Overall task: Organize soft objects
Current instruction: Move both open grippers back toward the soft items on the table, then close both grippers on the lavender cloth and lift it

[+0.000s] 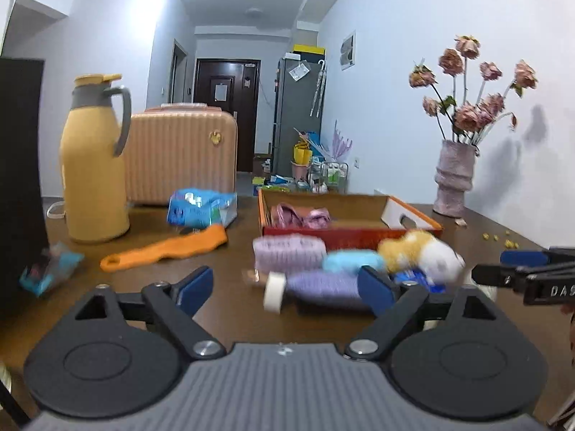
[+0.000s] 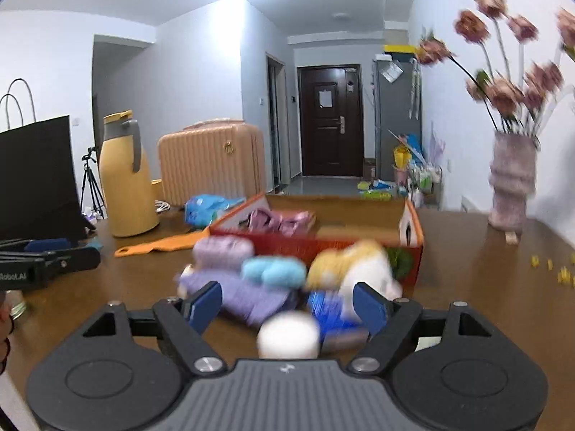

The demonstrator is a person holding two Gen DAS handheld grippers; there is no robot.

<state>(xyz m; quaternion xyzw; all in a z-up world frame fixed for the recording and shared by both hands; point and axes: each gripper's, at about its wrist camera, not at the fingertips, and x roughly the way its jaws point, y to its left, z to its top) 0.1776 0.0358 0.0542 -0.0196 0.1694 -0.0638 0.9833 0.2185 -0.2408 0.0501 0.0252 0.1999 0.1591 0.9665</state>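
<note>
Both tongs, left and right, gape released over blurred purple, blue and yellow-white plush toys heaped before the orange cardboard box mid-bench; clamping hastily risks snagging two toys, or toppling the white roll.

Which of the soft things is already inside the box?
Only the pink cloth, lying at the left end of the box. The lilac, blue and plush pieces are still on the table in front of it.

Soft toys lie before the box; thermos left.
</note>
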